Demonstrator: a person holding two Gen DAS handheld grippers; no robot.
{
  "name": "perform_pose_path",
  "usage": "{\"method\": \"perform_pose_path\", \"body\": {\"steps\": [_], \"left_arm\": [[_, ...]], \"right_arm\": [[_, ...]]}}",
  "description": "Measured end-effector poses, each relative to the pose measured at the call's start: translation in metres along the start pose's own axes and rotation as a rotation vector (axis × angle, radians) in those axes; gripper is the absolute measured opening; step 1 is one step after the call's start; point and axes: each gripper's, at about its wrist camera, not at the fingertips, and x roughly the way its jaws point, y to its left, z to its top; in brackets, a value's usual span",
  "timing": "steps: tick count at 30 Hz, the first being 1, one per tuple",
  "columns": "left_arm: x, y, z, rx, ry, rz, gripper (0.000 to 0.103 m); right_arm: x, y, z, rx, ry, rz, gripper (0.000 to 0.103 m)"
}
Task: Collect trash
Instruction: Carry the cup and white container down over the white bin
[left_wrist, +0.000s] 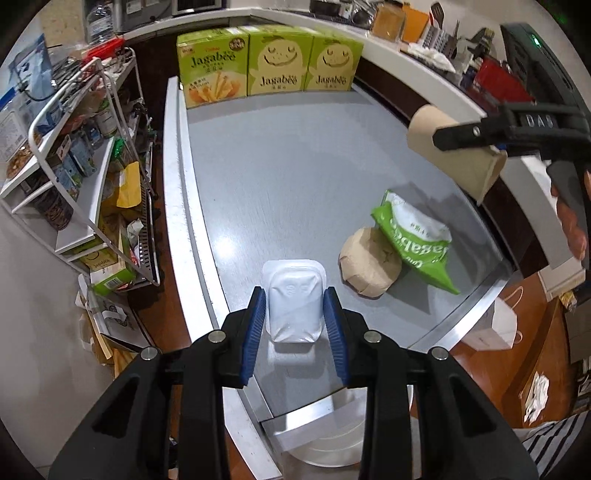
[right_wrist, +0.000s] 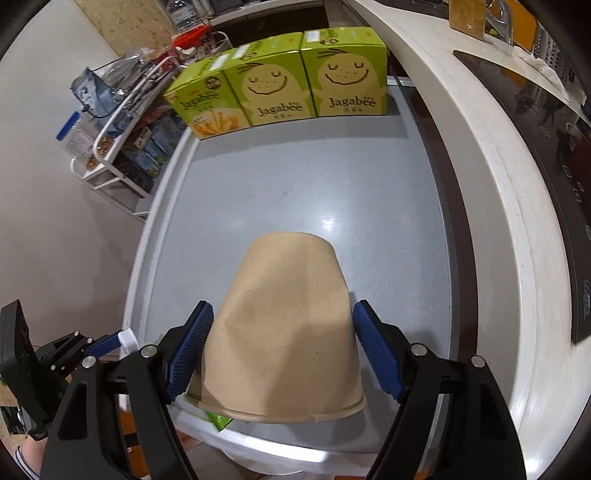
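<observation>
A white plastic tub (left_wrist: 293, 306) is clamped between the blue pads of the left gripper (left_wrist: 295, 317), above the near edge of a grey table (left_wrist: 295, 177). The right gripper (right_wrist: 284, 350) clasps a dented brown paper cup (right_wrist: 284, 332), upside down, over the table's right side. On the table lie a crumpled brown cup (left_wrist: 369, 266) touching a green snack bag (left_wrist: 417, 236). Three green Jagabee boxes (left_wrist: 267, 61) line the far edge. A white round bin (left_wrist: 328, 439), possibly, sits below the near edge.
</observation>
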Motion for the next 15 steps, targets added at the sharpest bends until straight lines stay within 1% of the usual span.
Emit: {"method": "perform_pose_path", "body": {"steps": [7, 15], "left_arm": [[-0.019, -0.007, -0.008, -0.005, -0.032, -0.001, 0.035], [-0.04, -0.022, -0.024, -0.006, -0.051, -0.024, 0.035]], "right_arm": [[-0.02, 0.011, -0.021, -0.02, -0.013, 0.052, 0.076], [-0.045, 0.029, -0.064, -0.047, -0.004, 0.117, 0.076]]}}
